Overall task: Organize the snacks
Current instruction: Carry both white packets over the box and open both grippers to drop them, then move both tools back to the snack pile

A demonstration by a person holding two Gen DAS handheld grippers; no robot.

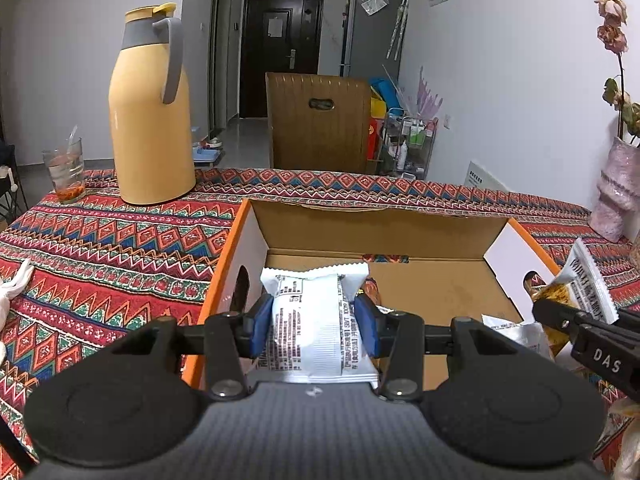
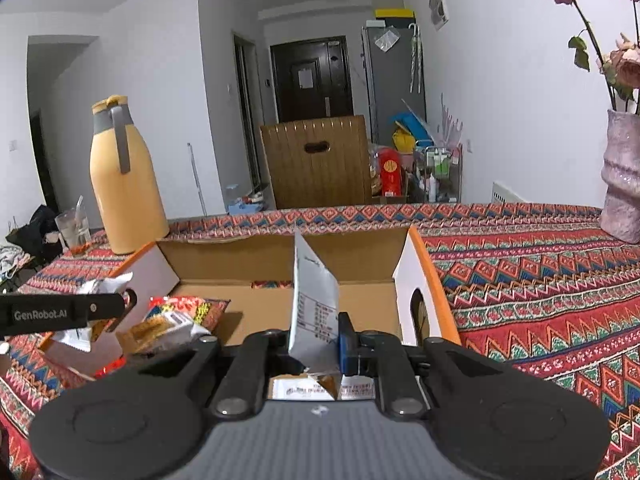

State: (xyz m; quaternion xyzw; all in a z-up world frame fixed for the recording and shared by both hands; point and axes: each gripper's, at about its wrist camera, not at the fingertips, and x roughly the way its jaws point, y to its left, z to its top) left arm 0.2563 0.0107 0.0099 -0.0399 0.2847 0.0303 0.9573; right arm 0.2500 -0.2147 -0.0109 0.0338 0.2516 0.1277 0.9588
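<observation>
Open orange-edged cardboard box (image 2: 280, 280) contains loose snack packets (image 2: 176, 320). Left gripper (image 1: 314, 320) clamps white packet (image 1: 316, 320), long axis forward; right gripper (image 2: 316, 336) pinches upright white packet (image 2: 314, 300).

Home (fridge (image 1: 370, 28), front door (image 1: 280, 52))

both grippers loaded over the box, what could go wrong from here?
1. The right gripper pinches its white packet only by a thin lower edge, standing upright; it could slip or swing out.
2. Both grippers sit close over the cardboard box; the right gripper could bump the left one or the box wall.
3. The left gripper's snack pack could land on snacks already inside and pile unevenly.
</observation>
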